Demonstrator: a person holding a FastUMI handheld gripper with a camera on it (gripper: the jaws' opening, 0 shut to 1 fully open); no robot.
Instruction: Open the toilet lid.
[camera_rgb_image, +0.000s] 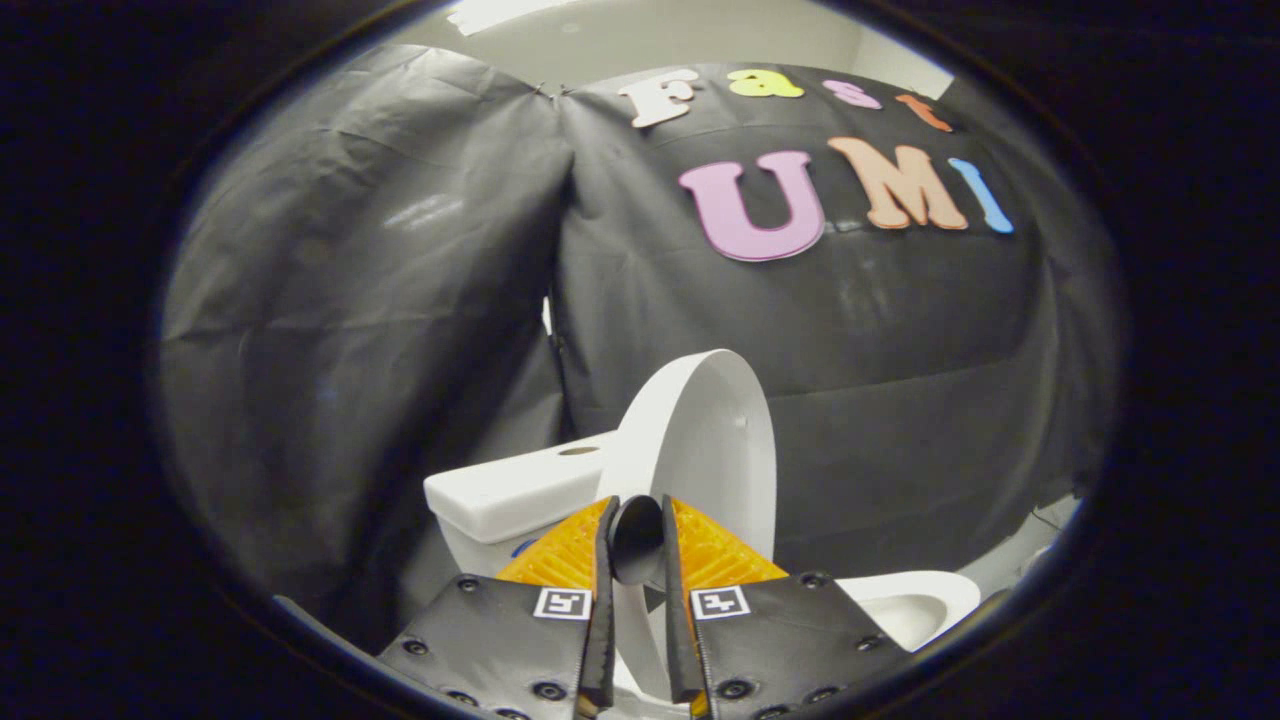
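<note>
The white toilet lid (712, 440) stands raised, nearly upright and seen almost edge-on, leaning back toward the tank (505, 492). My gripper (637, 518) is shut on the lid's front rim. The rim runs as a white strip between the two fingers, which press on it from either side. A small dark round part shows between the fingertips, and I cannot tell what it is. To the right and below the lid, part of the white seat and bowl (915, 603) shows uncovered.
Black cloth walls close in behind and to the left of the toilet, meeting in a corner seam just behind the tank. A strip of pale floor (1040, 540) shows at the right beyond the bowl.
</note>
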